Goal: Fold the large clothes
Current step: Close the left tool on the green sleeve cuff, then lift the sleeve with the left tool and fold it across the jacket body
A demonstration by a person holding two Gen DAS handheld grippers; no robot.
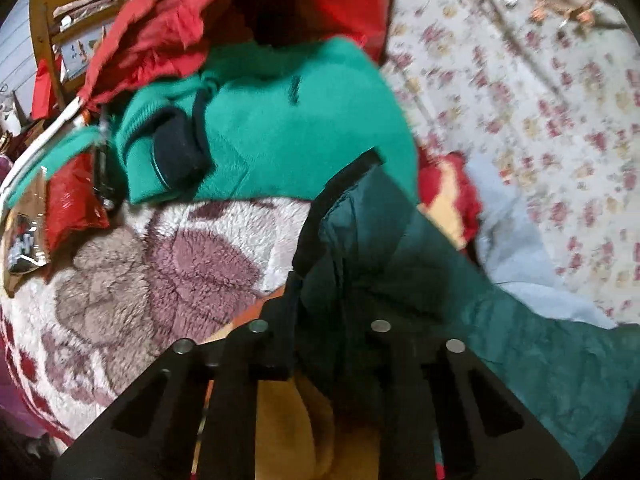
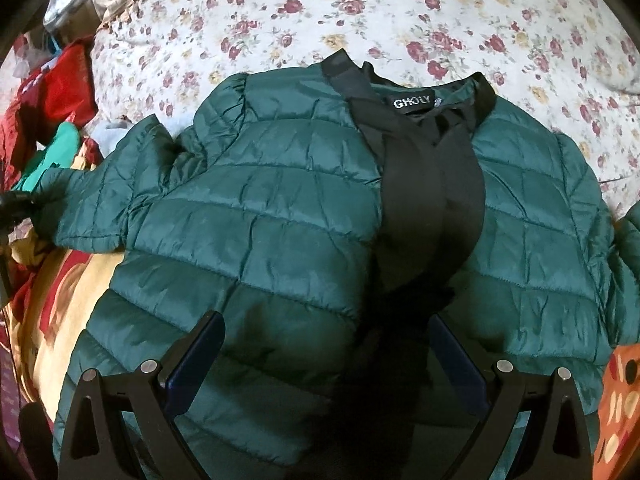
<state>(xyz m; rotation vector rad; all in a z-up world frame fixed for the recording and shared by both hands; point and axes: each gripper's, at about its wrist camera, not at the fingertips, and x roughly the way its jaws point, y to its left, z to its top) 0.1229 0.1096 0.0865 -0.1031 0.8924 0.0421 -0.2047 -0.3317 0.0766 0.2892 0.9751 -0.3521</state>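
Note:
A dark green quilted puffer jacket (image 2: 280, 216) with black lining and a black collar lies front up on the floral bedsheet (image 2: 400, 12). Its left sleeve (image 2: 100, 208) stretches to the left. My right gripper (image 2: 326, 344) is open, hovering just over the jacket's lower front, with nothing between its fingers. In the left wrist view my left gripper (image 1: 316, 320) is shut on the black-edged cuff of the jacket sleeve (image 1: 400, 264), which drapes off to the right. The left gripper also shows at the left edge of the right wrist view (image 2: 16, 204).
A bright green sweater (image 1: 280, 128) and red garments (image 1: 168, 32) are piled beyond the left gripper. A fluffy pink-and-white blanket (image 1: 160, 264) lies to its left. A red and yellow blanket (image 2: 60, 292) lies under the jacket's left side. A wooden chair (image 1: 44, 20) stands far left.

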